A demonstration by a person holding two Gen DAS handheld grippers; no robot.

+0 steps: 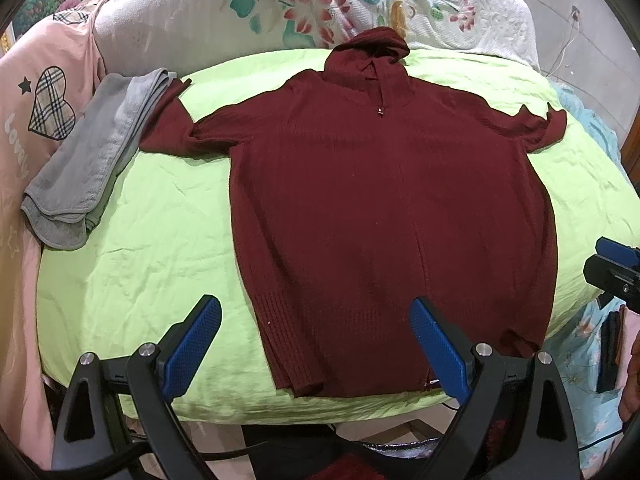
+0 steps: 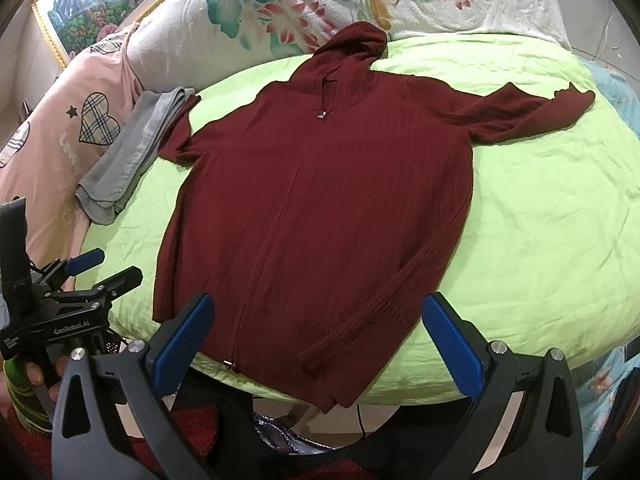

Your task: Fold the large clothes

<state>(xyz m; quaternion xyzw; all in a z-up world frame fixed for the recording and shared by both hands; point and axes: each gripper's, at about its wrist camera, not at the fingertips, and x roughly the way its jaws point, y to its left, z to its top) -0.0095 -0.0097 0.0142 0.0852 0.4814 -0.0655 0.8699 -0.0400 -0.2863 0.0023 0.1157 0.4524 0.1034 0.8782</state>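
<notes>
Grey folded cloth (image 1: 86, 168) lies at the far left of the green sheet (image 1: 160, 240), its far end over the tip of the hoodie's left sleeve; pink cushion (image 1: 44, 92) beyond it, floral bedding (image 1: 320, 4) along the far edge. Dark red hoodie (image 1: 384, 200) spread flat, zip up, mid-sheet: long axis runs near to far, hood far, hem at the near edge, sleeves out sideways. Left gripper (image 1: 316, 344) and right gripper (image 2: 320, 340) hover over the hem, jaws spread wide, nothing between them.
</notes>
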